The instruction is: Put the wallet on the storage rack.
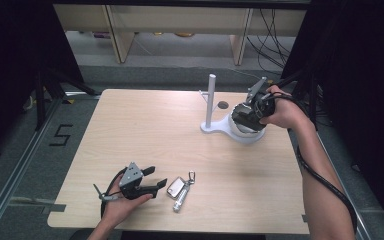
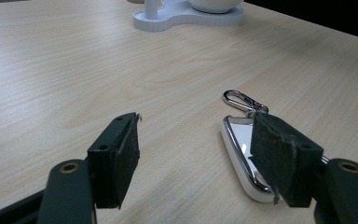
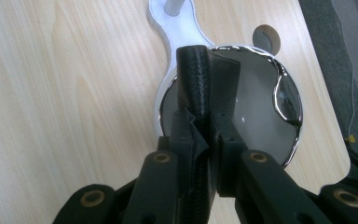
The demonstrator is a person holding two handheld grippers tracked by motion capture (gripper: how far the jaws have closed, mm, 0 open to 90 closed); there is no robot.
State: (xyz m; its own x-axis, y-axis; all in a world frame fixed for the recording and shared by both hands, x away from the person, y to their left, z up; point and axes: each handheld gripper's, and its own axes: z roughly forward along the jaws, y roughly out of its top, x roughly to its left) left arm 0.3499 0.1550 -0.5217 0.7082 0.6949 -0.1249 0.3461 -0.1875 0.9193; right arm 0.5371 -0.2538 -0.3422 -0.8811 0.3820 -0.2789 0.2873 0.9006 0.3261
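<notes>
A white key fob [image 1: 177, 187] with a silver carabiner [image 1: 191, 176] lies near the table's front edge. My left gripper [image 1: 156, 177] stands open just left of it, low over the wood. In the left gripper view the fob [image 2: 240, 144] lies partly behind one open jaw of the left gripper [image 2: 195, 123], with the carabiner [image 2: 240, 99] beyond. My right gripper [image 1: 246, 114] is over the shiny bowl [image 1: 247, 134] of a white stand [image 1: 211, 100]. In the right gripper view that gripper [image 3: 209, 60] is shut on a black textured strap [image 3: 193, 84] above the bowl [image 3: 261, 121].
The stand's white base [image 3: 177, 28] and its upright pole are left of the bowl. A round cable hole [image 1: 223, 105] sits in the table behind the stand. Bare wood [image 1: 145, 130] spreads across the left and middle. Shelving and cables are beyond the far edge.
</notes>
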